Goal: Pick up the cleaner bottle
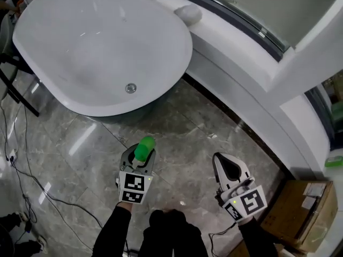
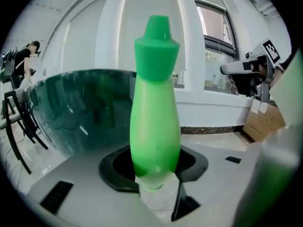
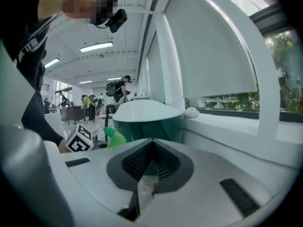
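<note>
1. The left gripper (image 1: 137, 164) pinches the green cleaner bottle (image 2: 155, 122) near its base. The bottle stands upright between the jaws, cap up, off the grey marble floor (image 1: 80, 159).
2. The right gripper (image 1: 228, 167), near it, has its jaws pressed together on nothing.
3. A white bathtub (image 1: 64, 84) lies beyond both.

1. Setting: a bathroom mock-up inside a large hall.
2. Evidence: freestanding white bathtub (image 1: 91, 42) on a grey marble floor (image 1: 177, 133), window ledge (image 1: 230, 42) at right; far strip lights (image 3: 96, 47) and people (image 3: 87, 107); cables (image 1: 24, 165) at left.
</note>
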The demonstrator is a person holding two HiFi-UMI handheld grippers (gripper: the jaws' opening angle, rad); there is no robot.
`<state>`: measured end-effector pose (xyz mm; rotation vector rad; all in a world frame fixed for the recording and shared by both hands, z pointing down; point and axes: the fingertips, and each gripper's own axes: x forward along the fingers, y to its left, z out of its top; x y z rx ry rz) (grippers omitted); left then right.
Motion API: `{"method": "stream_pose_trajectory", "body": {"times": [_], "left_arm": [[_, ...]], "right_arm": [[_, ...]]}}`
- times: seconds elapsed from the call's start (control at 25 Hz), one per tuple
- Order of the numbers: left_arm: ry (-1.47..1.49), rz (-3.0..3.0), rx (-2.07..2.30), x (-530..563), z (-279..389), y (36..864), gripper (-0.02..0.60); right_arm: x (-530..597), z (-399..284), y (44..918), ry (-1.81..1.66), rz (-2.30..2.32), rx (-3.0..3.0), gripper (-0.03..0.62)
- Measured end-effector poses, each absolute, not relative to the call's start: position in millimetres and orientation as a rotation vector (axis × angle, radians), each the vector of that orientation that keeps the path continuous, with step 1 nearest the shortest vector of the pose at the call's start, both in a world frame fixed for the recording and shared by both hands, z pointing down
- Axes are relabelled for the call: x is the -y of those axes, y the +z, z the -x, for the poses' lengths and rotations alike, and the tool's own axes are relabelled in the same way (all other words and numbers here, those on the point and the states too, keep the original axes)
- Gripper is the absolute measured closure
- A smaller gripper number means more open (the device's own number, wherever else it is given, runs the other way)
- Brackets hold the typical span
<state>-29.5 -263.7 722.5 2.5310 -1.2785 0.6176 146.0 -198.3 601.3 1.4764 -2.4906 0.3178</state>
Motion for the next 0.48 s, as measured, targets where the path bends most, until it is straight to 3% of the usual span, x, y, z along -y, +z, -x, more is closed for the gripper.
{"method": "stream_pose_trajectory", "body": {"times": [0.48], "left_arm": [[0.621,-2.543,1.278,252.2,32.5,561.1,0.394]], "right_arm": [[176.9,-134.4,452.8,0.348,-1.48,2.493,0.592]]}}
